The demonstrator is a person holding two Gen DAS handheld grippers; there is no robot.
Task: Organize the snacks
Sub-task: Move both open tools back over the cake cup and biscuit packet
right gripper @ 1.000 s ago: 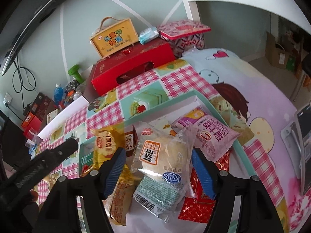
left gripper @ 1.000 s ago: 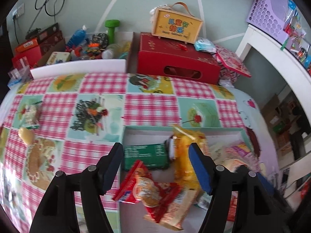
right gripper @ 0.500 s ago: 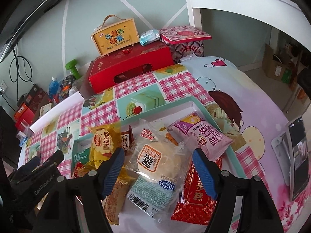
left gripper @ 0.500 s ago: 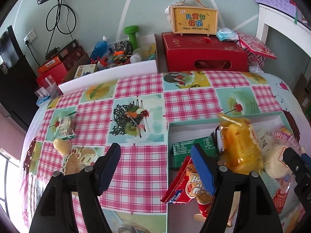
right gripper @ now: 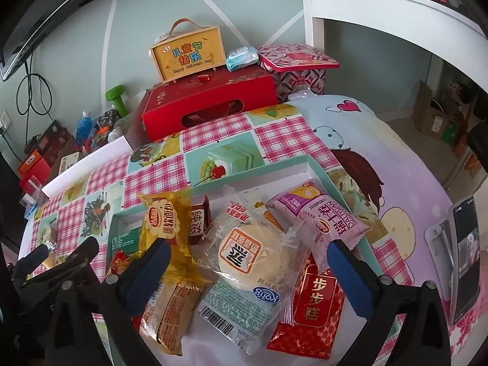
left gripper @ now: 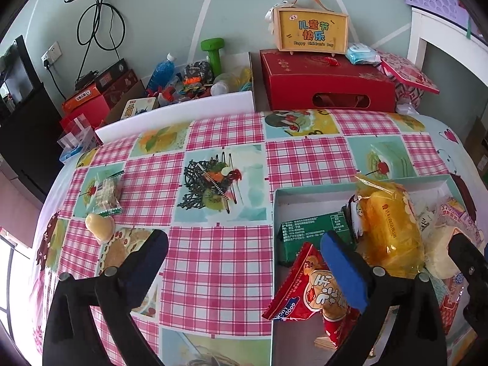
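Both grippers are opening and hold nothing. The left gripper (left gripper: 244, 265) hangs over the left edge of the teal box (left gripper: 311, 189), the right gripper (right gripper: 247, 270) over the bun packet (right gripper: 244, 262) inside it. A wafer packet (left gripper: 107, 193) lies near the tablecloth's (left gripper: 219, 262) left edge.

A red gift box (left gripper: 328, 84) stands behind the bench, carrying a yellow handled case (left gripper: 311, 32). A green dumbbell (left gripper: 213, 53) and blue bottle (left gripper: 160, 71) stand further left.
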